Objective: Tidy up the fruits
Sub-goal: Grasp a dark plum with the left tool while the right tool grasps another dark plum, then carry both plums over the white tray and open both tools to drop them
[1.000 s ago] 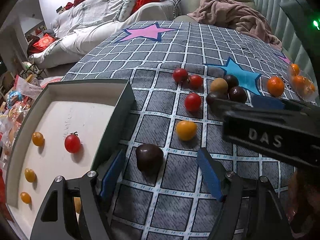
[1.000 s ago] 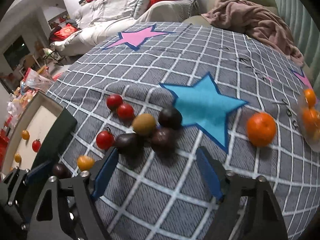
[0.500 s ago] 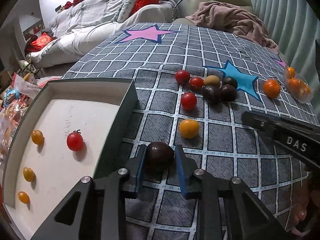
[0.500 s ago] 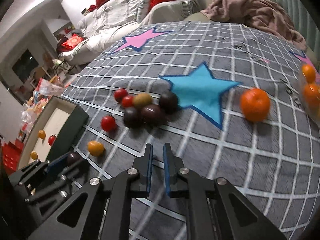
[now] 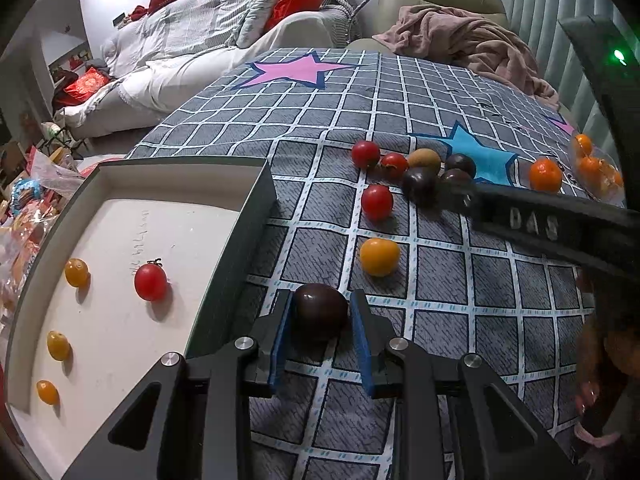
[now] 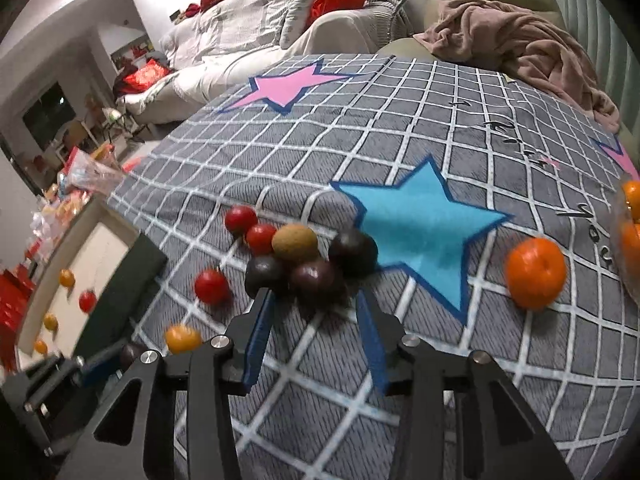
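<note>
The dark purple passion fruit (image 5: 320,310) is round and glossy, resting on the checked grey blanket (image 5: 440,320) just beside the white tray (image 5: 256,184). My left gripper (image 5: 320,312) clamps it between its blue pads. My right gripper (image 6: 316,300) is opening, its tips reaching a second passion fruit (image 6: 314,278) in the blurred cluster; contact unclear.

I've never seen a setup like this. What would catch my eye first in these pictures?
Probably the left hand-held gripper, its blue pads clamped on a dark round fruit beside the shallow tray, which already holds small yellow and red tomatoes. Next, the heap of dark, red and tan fruit by the blue star on the checked grey cloth, where the right hand-held gripper is opening around a dark fruit.
</note>
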